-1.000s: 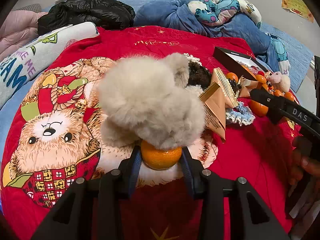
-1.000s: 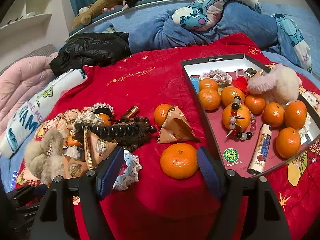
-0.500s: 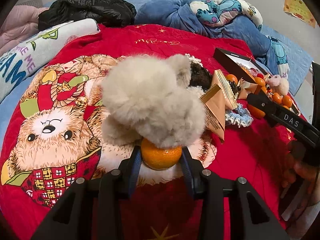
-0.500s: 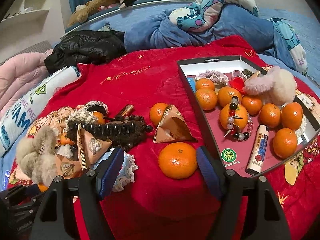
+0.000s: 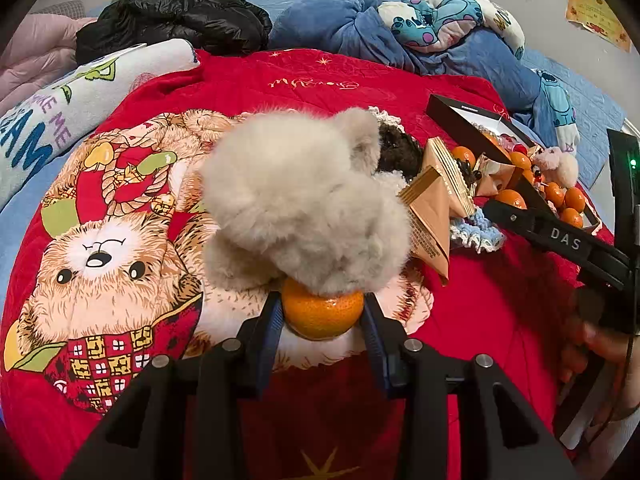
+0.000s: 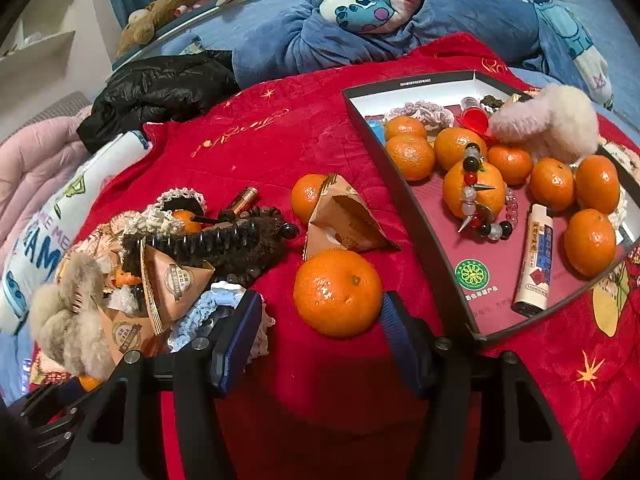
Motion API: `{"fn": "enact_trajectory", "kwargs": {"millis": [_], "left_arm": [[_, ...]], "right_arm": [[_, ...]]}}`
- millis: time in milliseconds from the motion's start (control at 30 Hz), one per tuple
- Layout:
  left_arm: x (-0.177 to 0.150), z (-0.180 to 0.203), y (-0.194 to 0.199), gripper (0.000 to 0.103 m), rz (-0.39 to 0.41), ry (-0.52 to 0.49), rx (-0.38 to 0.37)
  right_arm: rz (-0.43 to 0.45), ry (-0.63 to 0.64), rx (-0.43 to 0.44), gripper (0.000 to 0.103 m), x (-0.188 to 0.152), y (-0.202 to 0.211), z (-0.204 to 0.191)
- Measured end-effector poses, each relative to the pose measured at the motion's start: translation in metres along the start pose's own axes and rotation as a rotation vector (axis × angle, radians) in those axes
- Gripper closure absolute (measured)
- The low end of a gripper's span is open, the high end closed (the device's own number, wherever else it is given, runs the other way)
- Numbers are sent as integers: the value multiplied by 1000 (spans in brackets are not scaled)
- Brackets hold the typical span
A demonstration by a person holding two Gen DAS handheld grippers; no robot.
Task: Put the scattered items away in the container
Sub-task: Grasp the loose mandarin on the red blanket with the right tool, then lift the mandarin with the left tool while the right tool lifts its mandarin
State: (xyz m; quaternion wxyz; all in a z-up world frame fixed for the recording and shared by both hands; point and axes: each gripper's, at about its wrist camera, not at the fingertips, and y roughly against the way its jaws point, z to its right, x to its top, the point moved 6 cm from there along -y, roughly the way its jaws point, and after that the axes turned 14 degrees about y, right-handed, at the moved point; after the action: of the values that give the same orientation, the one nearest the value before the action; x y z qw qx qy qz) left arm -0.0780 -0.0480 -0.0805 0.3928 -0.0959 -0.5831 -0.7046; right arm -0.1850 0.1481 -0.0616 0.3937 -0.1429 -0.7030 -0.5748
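Observation:
In the left wrist view my left gripper (image 5: 322, 318) is shut on a tangerine (image 5: 322, 312) that lies on the red blanket, half under a fluffy beige pom-pom (image 5: 304, 204). In the right wrist view my right gripper (image 6: 320, 316) straddles another tangerine (image 6: 338, 292) and its jaws are closing. The right pad (image 6: 394, 320) is at the fruit's side, and the left pad (image 6: 240, 326) stands clear of it. Just right of it is the black box (image 6: 404, 188), which holds several tangerines, a bead bracelet (image 6: 476, 200), a white tube (image 6: 536, 260) and a pink pom-pom (image 6: 556, 124).
Left of the right gripper lies a heap: triangular paper packets (image 6: 176, 280), a dark hair claw (image 6: 224, 240), a blue scrunchie (image 6: 204, 312) and lace bands. A third loose tangerine (image 6: 306, 196) sits behind a packet (image 6: 344, 224). A black jacket (image 6: 160, 88) and blue bedding (image 6: 360, 36) lie beyond.
The right gripper's jaws have narrowed around the loose tangerine, and that view has rolled slightly. The left gripper still holds its tangerine in the same place.

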Motion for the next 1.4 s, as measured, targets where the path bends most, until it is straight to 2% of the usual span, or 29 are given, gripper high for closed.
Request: {"fn": "enact_trajectory", "kwargs": {"millis": [333, 433, 500, 567, 700, 1000, 1400], "left_arm": [[-1, -2, 3, 63, -3, 5, -7], [-2, -2, 4, 63, 9, -23, 10], [-2, -3, 4, 63, 11, -23, 10], [-1, -4, 5, 63, 12, -21, 5], [0, -5, 10, 63, 21, -23, 15], [4, -10, 30, 63, 32, 7, -58], [21, -6, 65, 63, 132, -13, -117]], "right_arm": [[8, -14, 3, 45, 1, 3, 0], [8, -14, -2, 48, 1, 3, 1], [8, -20, -14, 56, 1, 3, 3], [9, -32, -18, 60, 1, 4, 5], [12, -31, -15, 61, 1, 4, 5], [70, 8, -22, 62, 7, 19, -2], [109, 41, 18, 62, 7, 35, -17]]}}
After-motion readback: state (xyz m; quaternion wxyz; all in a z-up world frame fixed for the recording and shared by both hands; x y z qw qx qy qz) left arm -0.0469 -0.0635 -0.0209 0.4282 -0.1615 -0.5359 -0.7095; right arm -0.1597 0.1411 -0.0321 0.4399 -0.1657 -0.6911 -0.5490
